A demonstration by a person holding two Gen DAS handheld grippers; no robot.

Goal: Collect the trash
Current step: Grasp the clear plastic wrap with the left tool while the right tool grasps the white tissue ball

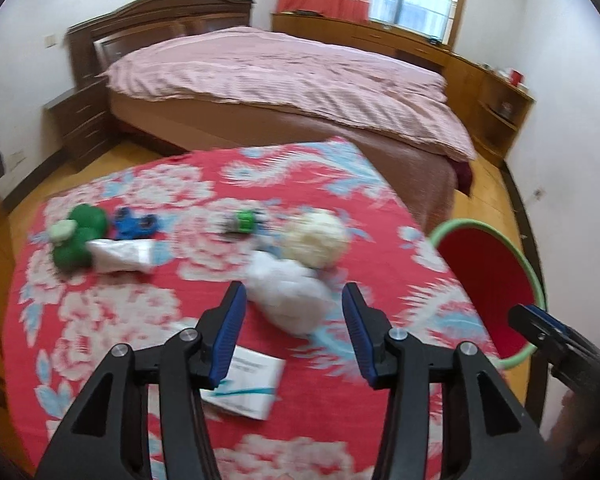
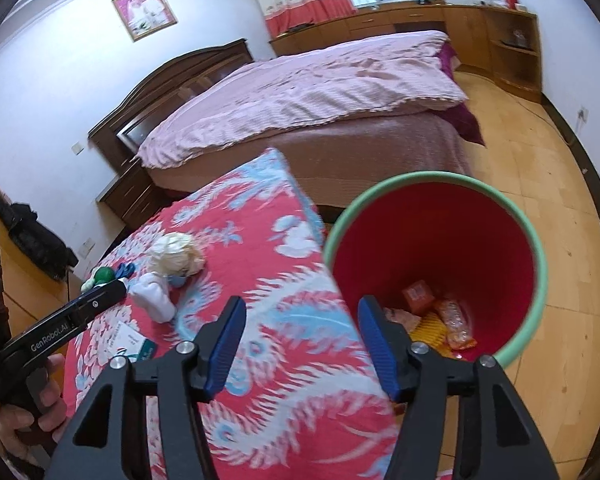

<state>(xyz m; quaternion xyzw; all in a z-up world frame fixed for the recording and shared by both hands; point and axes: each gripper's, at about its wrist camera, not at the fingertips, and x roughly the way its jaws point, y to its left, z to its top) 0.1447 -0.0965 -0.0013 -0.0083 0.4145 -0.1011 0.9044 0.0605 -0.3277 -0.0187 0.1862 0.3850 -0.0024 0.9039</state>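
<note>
A table with a red flowered cloth (image 1: 228, 200) holds trash: a white crumpled wad (image 1: 292, 300), a cream crumpled ball (image 1: 316, 240), a white wrapper (image 1: 120, 256) and a flat white packet (image 1: 252, 384). My left gripper (image 1: 294, 312) is open and empty, its jaws on either side of the white wad, just above it. My right gripper (image 2: 300, 340) is open and empty, above the table edge next to the red bin (image 2: 440, 240) with a green rim. The bin holds orange wrappers (image 2: 444, 320). The wad (image 2: 156, 296) and ball (image 2: 176, 258) show in the right wrist view.
A green toy (image 1: 80, 240), a blue toy (image 1: 134, 226) and a small green and black toy (image 1: 244, 222) lie at the far side of the table. A bed with a pink cover (image 1: 292, 80) stands behind. The bin (image 1: 496, 280) stands on the wooden floor, right of the table.
</note>
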